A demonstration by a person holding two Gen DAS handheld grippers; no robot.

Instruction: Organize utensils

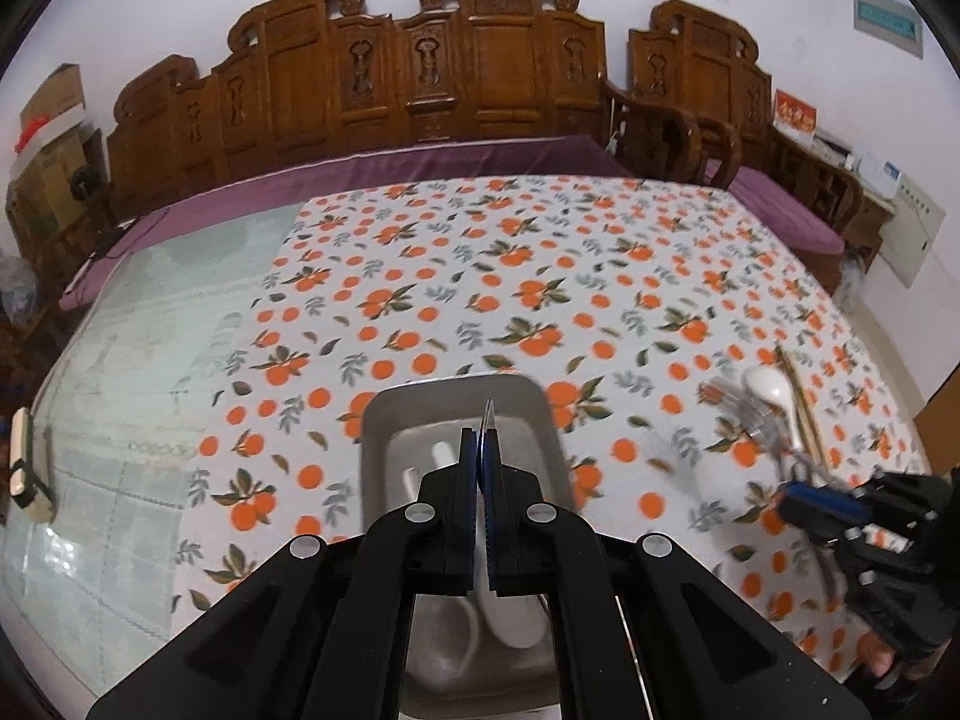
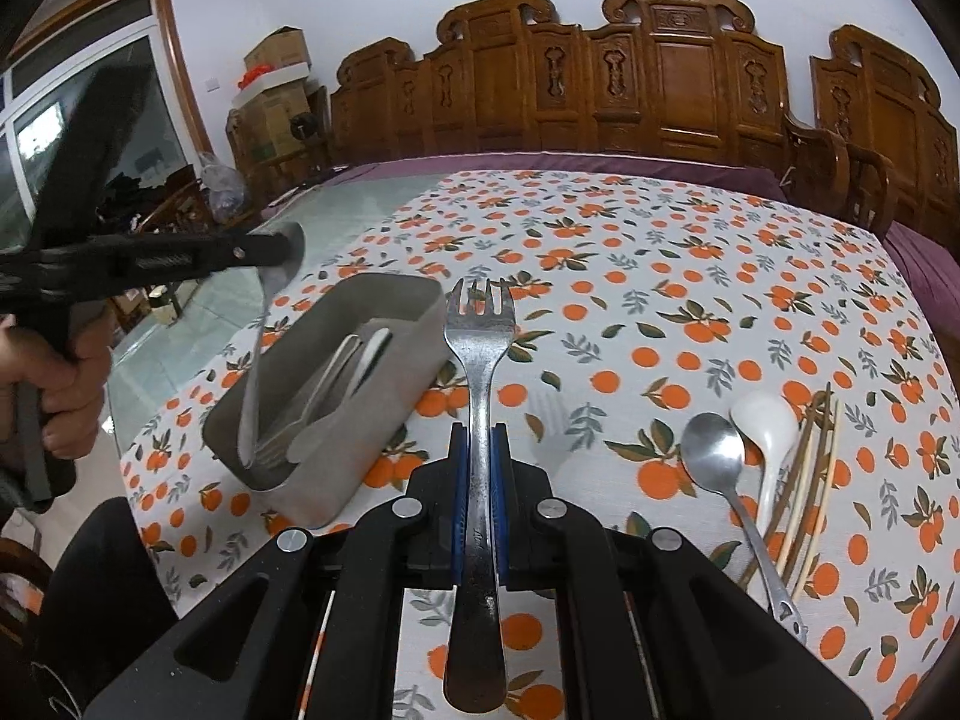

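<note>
My left gripper [image 1: 478,438] is shut on a metal spoon [image 2: 255,384]. It shows edge-on between the fingers in the left wrist view. In the right wrist view the spoon hangs handle-down into the grey tray [image 2: 420,306]. The tray [image 1: 390,414] holds white spoons and some metal utensils. My right gripper [image 2: 480,438] is shut on the handle of a steel fork [image 2: 480,324], tines pointing away, above the cloth to the right of the tray. Right of it a metal spoon [image 2: 714,450], a white ceramic spoon [image 2: 765,426] and chopsticks [image 2: 810,480] lie on the table.
An orange-print cloth [image 2: 660,300] covers most of the table; its left part is bare glass [image 1: 150,330]. A carved wooden bench [image 1: 480,60] with a purple cushion runs along the far side. A person's hand [image 2: 66,384] holds the left gripper. Cardboard boxes [image 2: 276,78] stand at far left.
</note>
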